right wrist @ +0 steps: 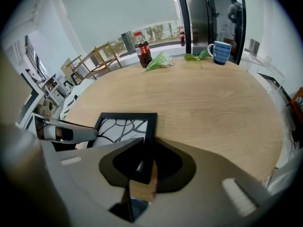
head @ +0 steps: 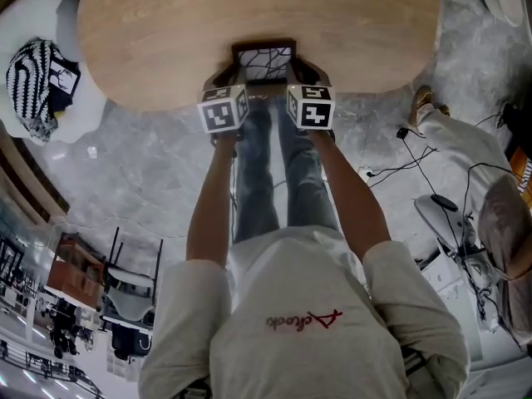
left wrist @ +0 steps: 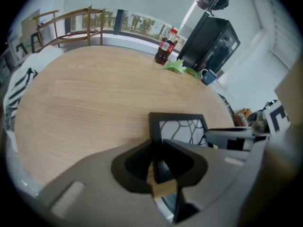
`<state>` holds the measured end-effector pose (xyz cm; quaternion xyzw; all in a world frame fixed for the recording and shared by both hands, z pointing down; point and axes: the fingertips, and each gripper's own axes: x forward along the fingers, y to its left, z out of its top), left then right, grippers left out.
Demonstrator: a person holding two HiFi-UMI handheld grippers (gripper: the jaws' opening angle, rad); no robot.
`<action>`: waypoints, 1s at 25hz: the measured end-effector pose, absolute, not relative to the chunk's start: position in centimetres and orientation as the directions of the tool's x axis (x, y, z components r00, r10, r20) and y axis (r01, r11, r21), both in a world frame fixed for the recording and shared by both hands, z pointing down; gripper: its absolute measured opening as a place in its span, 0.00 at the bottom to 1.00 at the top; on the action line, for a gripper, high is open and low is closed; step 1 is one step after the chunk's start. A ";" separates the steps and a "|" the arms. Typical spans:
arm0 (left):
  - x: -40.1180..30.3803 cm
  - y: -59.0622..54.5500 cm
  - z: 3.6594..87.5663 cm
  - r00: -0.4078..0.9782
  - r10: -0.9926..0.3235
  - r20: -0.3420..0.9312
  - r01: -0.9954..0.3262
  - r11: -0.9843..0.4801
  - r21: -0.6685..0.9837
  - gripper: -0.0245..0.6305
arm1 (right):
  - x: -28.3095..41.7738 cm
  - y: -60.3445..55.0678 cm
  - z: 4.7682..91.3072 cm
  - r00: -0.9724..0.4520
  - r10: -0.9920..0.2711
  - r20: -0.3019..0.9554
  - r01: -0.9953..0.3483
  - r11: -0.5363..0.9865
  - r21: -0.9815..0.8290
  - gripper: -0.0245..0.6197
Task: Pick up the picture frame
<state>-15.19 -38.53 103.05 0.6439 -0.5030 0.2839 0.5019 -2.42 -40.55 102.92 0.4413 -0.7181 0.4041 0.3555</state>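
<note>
On the table (right wrist: pixel 213 103), picture frame (right wrist: pixel 120 126), bottle (right wrist: pixel 142 50), mug (right wrist: pixel 219 52)

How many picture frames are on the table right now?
1. The picture frame lies at the near edge of the table, the left claw closed on its left side and the right claw on its right side. Neither gripper view shows another.

I have the picture frame (head: pixel 264 59) at the table (head: pixel 166 23) edge: left gripper (left wrist: pixel 158 169) on its left side, right gripper (right wrist: pixel 144 171) on its right, bottle (right wrist: pixel 142 49) and mug (right wrist: pixel 220 52) beyond it.
</note>
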 end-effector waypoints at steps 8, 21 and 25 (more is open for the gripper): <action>-15.2 -38.8 100.8 0.314 -0.408 0.857 -0.938 0.006 0.346 0.15 | -2.4 -40.9 100.6 -0.359 -0.394 0.846 -0.923 0.283 -0.260 0.15; -16.2 -43.7 89.2 0.300 -0.564 0.769 -0.943 -0.054 0.328 0.15 | -3.3 -45.6 88.7 -0.373 -0.563 0.738 -0.920 0.328 -0.214 0.15; -16.0 -44.8 85.4 0.302 -0.605 0.737 -0.944 -0.082 0.319 0.15 | -3.1 -46.6 84.9 -0.374 -0.609 0.700 -0.921 0.335 -0.200 0.15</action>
